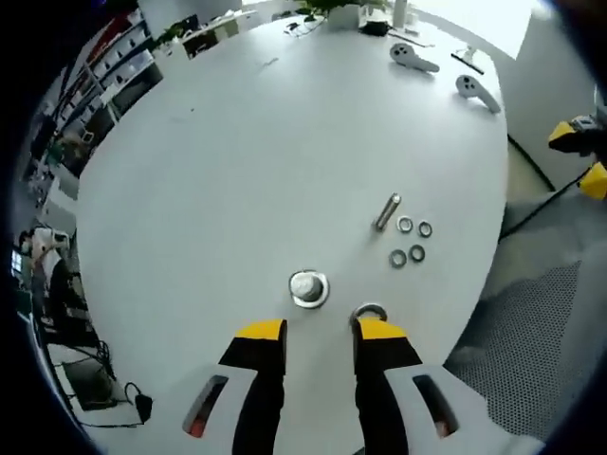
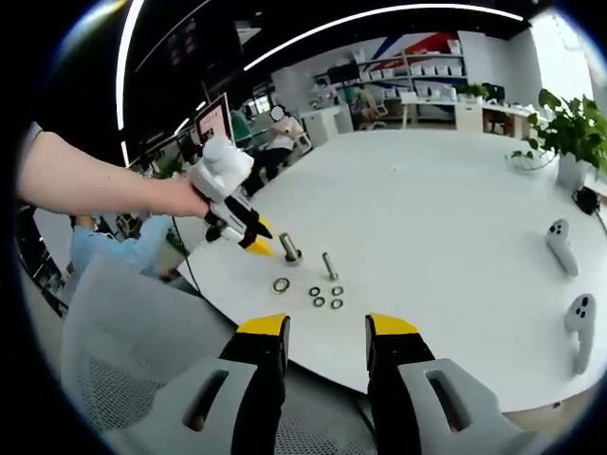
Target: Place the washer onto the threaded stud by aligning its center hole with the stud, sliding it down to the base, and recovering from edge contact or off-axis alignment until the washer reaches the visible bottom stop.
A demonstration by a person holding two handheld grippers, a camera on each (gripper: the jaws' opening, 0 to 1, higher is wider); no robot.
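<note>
Left gripper (image 1: 320,334) – jaws apart, empty – hovers beside the upright stud (image 1: 308,285), a loose washer (image 1: 369,311) nearby; a tilted drop risks snagging the threads.

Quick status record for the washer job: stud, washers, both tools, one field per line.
stud: upright threaded metal stud on a round base, on the white round table
nearest washer: single metal washer flat on the table, at the left tool's jaw tip
spare washers: four small metal washers clustered beside a lying metal bolt
left tool: open, empty
right tool: open, empty, off the table edge
</note>
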